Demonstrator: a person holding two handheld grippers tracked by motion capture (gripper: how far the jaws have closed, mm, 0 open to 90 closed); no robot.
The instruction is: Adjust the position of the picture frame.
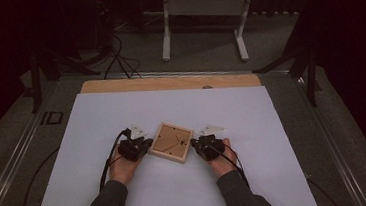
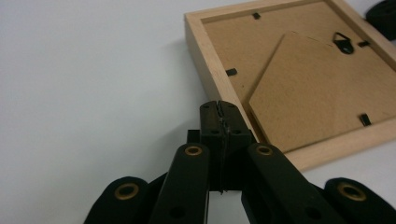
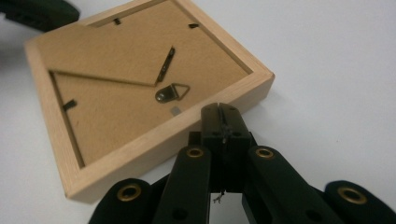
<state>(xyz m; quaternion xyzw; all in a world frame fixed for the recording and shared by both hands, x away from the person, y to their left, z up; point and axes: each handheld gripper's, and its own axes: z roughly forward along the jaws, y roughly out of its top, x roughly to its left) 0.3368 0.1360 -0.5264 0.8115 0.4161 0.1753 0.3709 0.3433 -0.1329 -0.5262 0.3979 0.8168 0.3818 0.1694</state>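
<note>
Where white sheet (image 1: pixel 129 198) covers table: wooden picture frame (image 1: pixel 171 143), back up, lies mid-sheet between left gripper (image 1: pixel 147 143) and right gripper (image 1: pixel 195 145). Both pairs of jaws together, empty, tips just beside frame edges.

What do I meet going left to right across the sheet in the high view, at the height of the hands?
Left gripper, jaws shut → wooden picture frame, lying back side up → right gripper, jaws shut. All three sit over the white sheet, one gripper at each side of the frame.
</note>
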